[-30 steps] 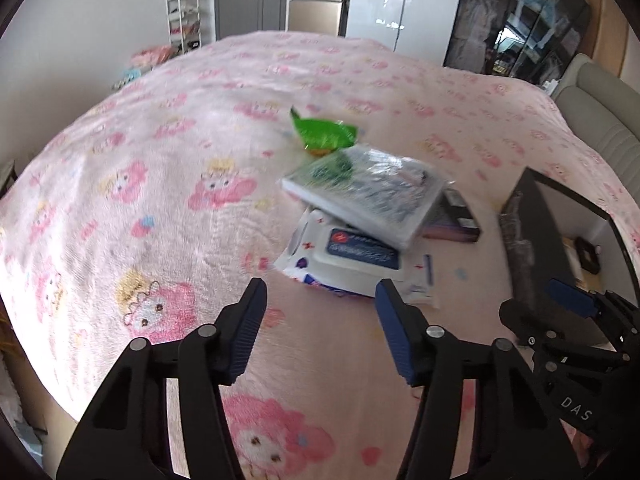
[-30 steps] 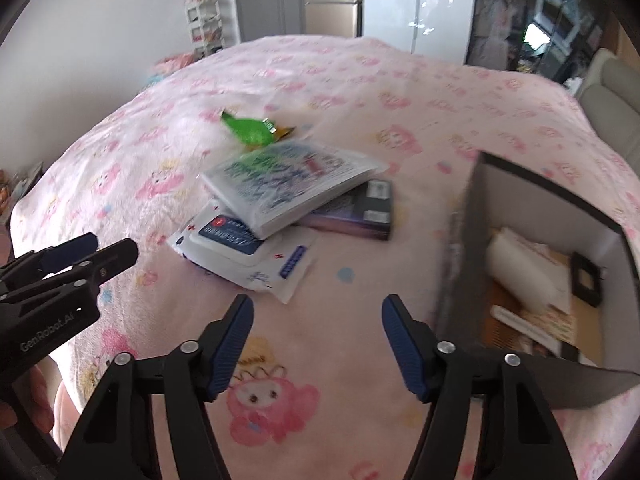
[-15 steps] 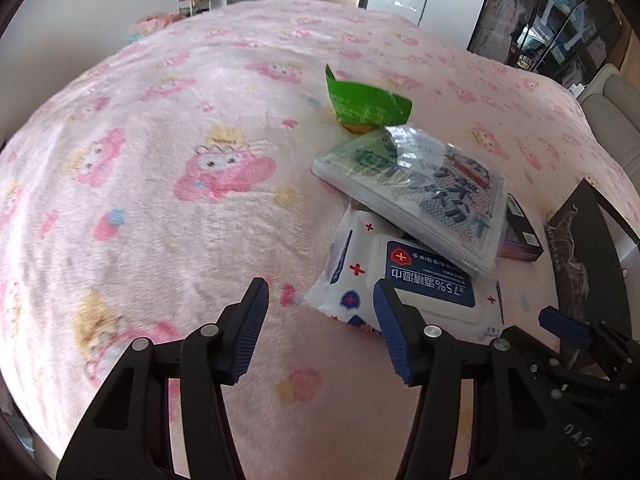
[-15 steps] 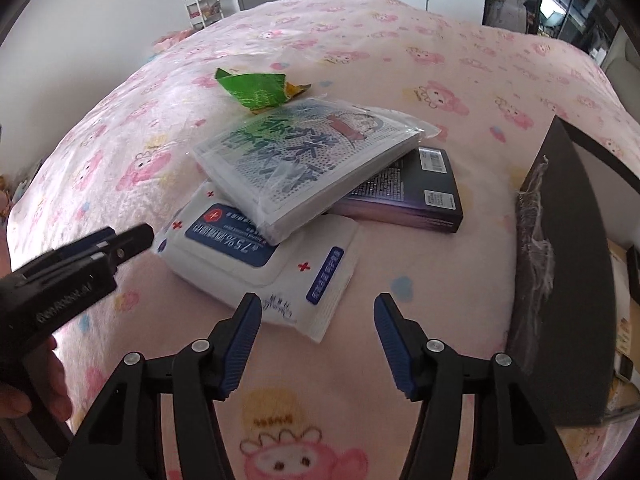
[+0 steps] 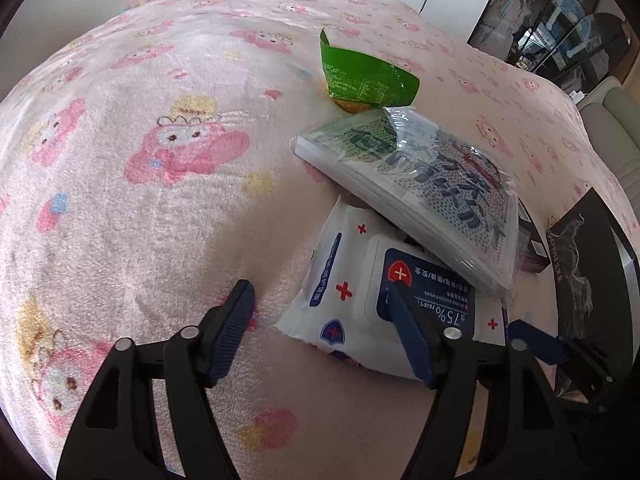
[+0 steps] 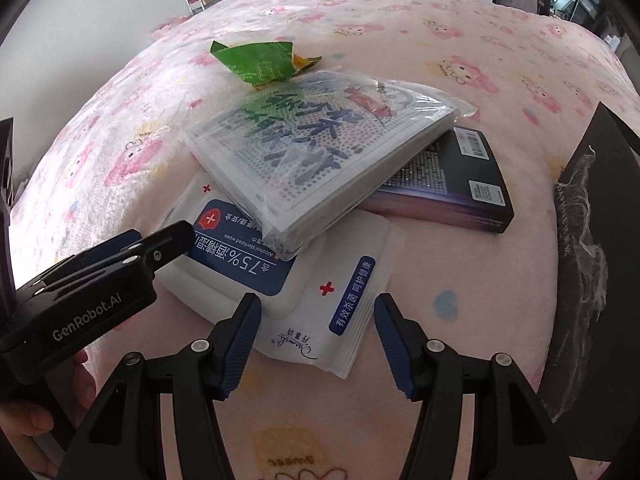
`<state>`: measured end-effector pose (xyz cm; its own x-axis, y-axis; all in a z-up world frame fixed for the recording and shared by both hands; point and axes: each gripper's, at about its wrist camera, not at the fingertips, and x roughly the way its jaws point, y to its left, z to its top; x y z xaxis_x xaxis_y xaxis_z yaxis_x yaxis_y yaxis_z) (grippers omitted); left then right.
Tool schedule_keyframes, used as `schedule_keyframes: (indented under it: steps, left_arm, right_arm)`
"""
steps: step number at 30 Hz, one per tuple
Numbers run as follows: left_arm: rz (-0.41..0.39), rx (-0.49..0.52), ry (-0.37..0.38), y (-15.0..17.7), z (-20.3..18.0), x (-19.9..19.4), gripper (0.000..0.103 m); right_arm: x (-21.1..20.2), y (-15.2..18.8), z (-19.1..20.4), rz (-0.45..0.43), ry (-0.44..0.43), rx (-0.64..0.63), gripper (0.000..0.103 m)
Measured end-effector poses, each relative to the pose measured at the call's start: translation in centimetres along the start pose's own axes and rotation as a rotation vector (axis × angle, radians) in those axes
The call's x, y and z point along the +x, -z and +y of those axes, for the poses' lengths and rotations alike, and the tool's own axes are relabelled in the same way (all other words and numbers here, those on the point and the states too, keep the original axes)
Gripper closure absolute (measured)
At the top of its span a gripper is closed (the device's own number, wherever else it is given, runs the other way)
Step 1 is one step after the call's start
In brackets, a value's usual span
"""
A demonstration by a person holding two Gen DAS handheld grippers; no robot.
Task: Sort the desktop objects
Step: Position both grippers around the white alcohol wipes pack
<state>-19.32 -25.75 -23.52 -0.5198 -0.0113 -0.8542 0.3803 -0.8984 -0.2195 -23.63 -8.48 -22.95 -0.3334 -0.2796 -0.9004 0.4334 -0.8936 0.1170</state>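
A white wipes pack with a blue label lies on the pink blanket. On it rests a plastic-bagged printed pad, which also overlaps a dark box. Behind them sits a green snack wrapper. My left gripper is over the pack's left corner with its jaws opening. One finger is off the pack and the other is above its label, with no pad pressing. My right gripper stands open astride the pack's near right corner, apart from it.
A black open box stands at the right edge, close to the pile. The left gripper reaches in from the left in the right wrist view, with a hand below it. Cabinets and a shelf stand beyond the bed.
Both grippers have come down and forward onto the pile, which now fills the views. The left jaws have spread wider. The wipes pack's corners now lie between each pair of fingers.
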Motion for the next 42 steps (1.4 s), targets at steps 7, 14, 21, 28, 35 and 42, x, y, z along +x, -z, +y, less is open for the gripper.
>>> schedule_keyframes:
  steps: [7, 14, 21, 28, 35, 42]
  left_arm:
    - [0.000, 0.051, 0.019, 0.3, -1.4, -0.3, 0.052]
    - [0.014, 0.050, 0.043, 1.0, -1.2, -1.3, 0.065]
    - [0.034, -0.049, 0.075, 0.2, 1.8, -0.9, 0.041]
    - [0.054, 0.010, 0.125, 0.6, 0.4, 0.2, 0.040]
    - [0.024, 0.042, 0.090, 1.3, -1.6, -0.7, 0.048]
    - [0.051, 0.055, 0.127, 3.3, -1.8, -2.5, 0.057]
  right_arm:
    - [0.1, 0.2, 0.1, 0.003, 0.003, 0.006, 0.048]
    - [-1.4, 0.5, 0.2, -0.024, -0.019, -0.003, 0.064]
    - [-2.0, 0.4, -0.3, -0.033, 0.004, 0.026, 0.064]
    - [0.1, 0.5, -1.9, 0.033, -0.003, 0.073, 0.059]
    - [-0.8, 1.0, -0.7, 0.017, -0.038, 0.010, 0.057]
    - [-4.1, 2.2, -0.4, -0.043, -0.079, 0.016, 0.059]
